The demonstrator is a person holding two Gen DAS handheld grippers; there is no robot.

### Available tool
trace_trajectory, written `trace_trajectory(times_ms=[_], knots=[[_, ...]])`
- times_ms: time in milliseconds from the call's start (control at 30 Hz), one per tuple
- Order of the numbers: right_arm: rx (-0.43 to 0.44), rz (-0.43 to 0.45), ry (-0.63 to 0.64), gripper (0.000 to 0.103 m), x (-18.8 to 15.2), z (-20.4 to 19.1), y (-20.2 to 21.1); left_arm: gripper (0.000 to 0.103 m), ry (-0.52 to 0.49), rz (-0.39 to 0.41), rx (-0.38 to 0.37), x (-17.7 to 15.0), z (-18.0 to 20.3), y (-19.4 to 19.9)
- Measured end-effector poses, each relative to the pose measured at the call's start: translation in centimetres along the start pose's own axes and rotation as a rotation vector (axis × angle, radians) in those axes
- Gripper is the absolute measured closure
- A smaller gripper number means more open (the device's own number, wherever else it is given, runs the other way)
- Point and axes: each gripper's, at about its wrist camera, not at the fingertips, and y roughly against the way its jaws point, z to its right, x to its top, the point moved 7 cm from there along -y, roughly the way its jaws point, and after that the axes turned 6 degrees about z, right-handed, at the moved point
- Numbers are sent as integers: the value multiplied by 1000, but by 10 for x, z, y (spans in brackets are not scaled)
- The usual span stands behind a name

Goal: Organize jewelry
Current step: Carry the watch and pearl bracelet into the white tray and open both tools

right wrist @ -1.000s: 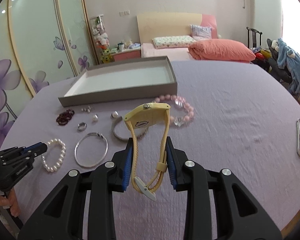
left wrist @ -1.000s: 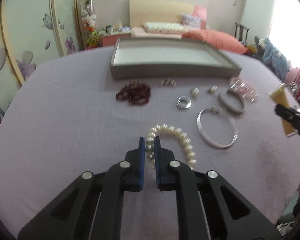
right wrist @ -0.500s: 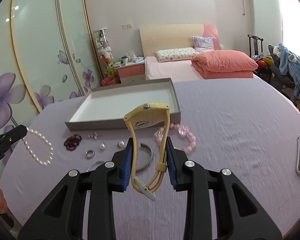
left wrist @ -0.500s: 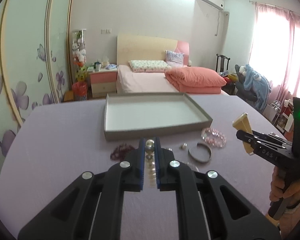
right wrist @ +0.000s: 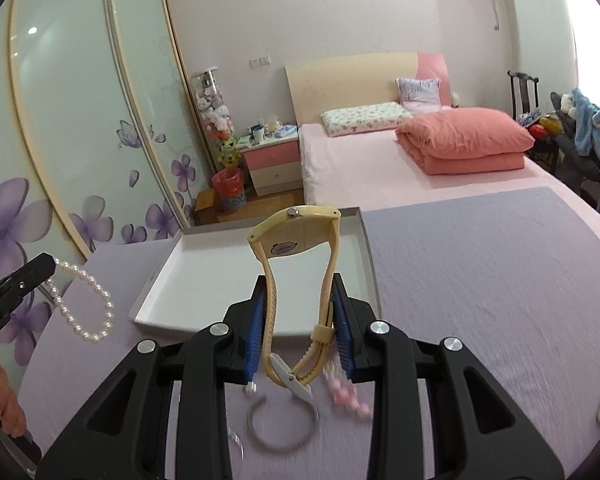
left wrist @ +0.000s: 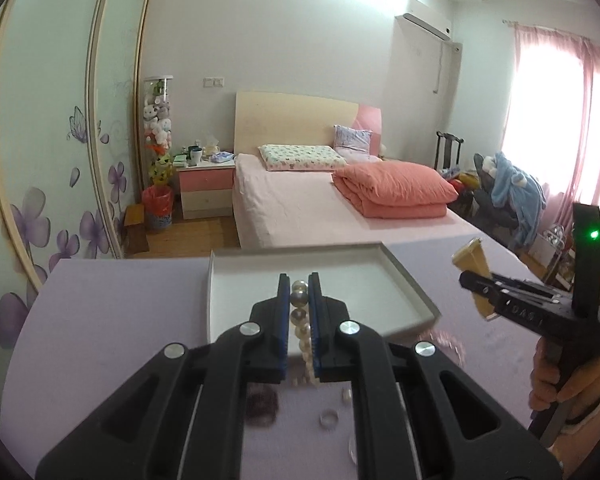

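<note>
Your left gripper sits at lower centre of its view, jaws pinched tight on a pearl bracelet; the beads run in a line between the blue pads, and in the right wrist view the rest of the strand hangs as a loop at the left edge; your right gripper, lower centre of its own view, is closed on a yellow wristwatch, pads pressing the strap on both sides, the case standing up above the fingertips; just beyond both grippers lies the grey tray with its white floor, on the lilac tablecloth; below the fingers, blurred, you have a dark red bead bracelet, a silver ring, a grey bangle and pink beads lying on the cloth.
</note>
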Motion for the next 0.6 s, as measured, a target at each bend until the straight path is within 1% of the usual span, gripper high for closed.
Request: trace_trajectory(times_ms=[133,233,267,367,500,600], knots=[[-2,-58,12,71,16,-2,-51,93,0,-15,12,17,-7,-43],[-10,-113,15,71,17,-1,-89,93,0,-46,23,17,-13,-74],[-12,-138,15,71,15,0,-102,93,2,-65,31,16,-16,-90],[-33,-208,9,71,9,4,-136,93,24,-105,32,9,-25,-120],[-68,-268,12,71,0,7,-165,93,42,-141,33,-1,-35,-155],[-88,-299,11,71,-6,9,-178,93,42,-162,38,-12,-36,-170]])
